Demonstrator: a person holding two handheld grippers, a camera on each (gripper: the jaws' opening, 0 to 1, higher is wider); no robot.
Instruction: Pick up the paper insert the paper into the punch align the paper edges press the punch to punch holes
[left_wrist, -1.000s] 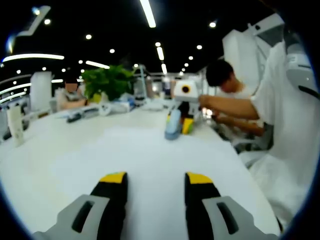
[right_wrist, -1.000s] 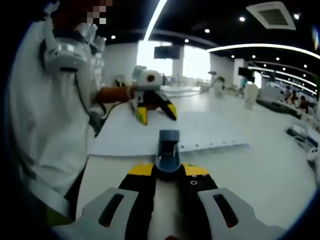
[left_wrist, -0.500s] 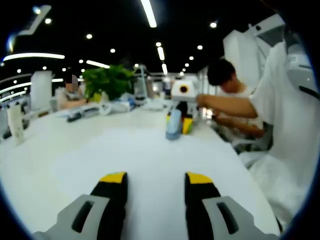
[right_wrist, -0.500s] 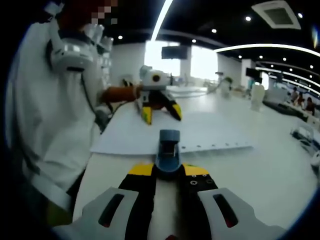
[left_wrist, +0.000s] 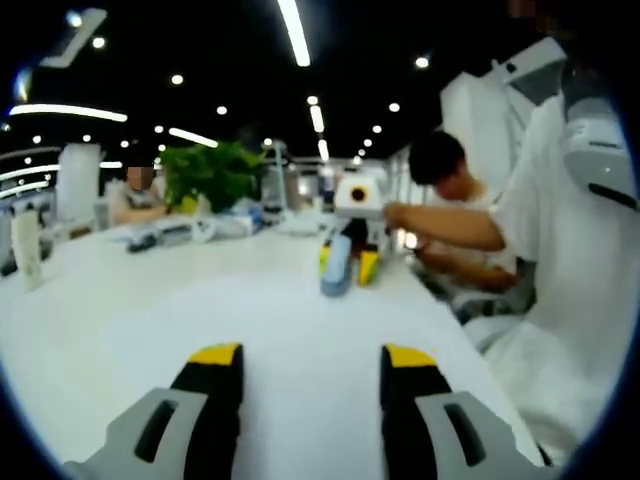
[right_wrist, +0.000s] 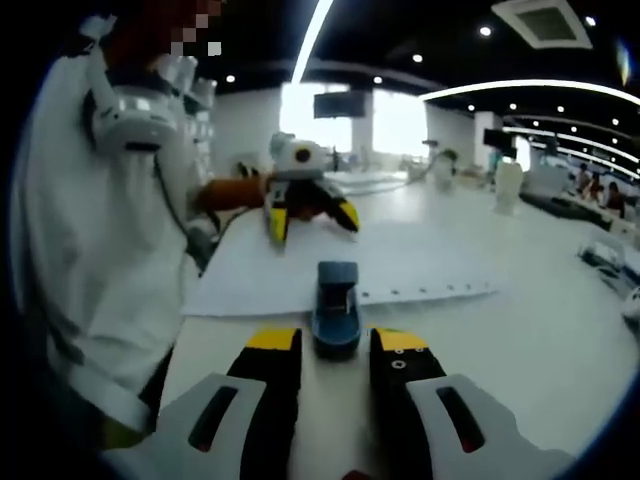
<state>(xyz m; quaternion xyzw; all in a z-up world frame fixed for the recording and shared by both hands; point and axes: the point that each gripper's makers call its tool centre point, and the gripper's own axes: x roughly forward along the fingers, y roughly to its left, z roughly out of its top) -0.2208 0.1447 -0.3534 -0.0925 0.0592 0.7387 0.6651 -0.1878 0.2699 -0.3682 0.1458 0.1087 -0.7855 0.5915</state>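
Note:
A white sheet of paper (right_wrist: 400, 258) lies flat on the white table (right_wrist: 540, 340), with a row of punched holes along its near edge. The blue hole punch (right_wrist: 336, 298) sits on that edge. My right gripper (right_wrist: 336, 342) is open, its yellow-tipped jaws standing on either side of the punch's near end with small gaps. In the left gripper view the punch (left_wrist: 336, 266) stands far ahead with the right gripper (left_wrist: 346, 262) behind it. My left gripper (left_wrist: 312, 358) is open and holds nothing, low over the sheet; the right gripper view has it (right_wrist: 312, 220) at the paper's far side.
The person's white clothing (right_wrist: 90, 250) and the table's edge (right_wrist: 185, 320) run along the left of the right gripper view. Another person (left_wrist: 450, 190) sits at the table's far right in the left gripper view. A green plant (left_wrist: 205, 172), a bottle (left_wrist: 25, 245) and small items stand further back.
My right gripper's jaws have spread apart and let go of the punch, which they were gripping before. The left gripper stays open over the paper; its view has shifted slightly.

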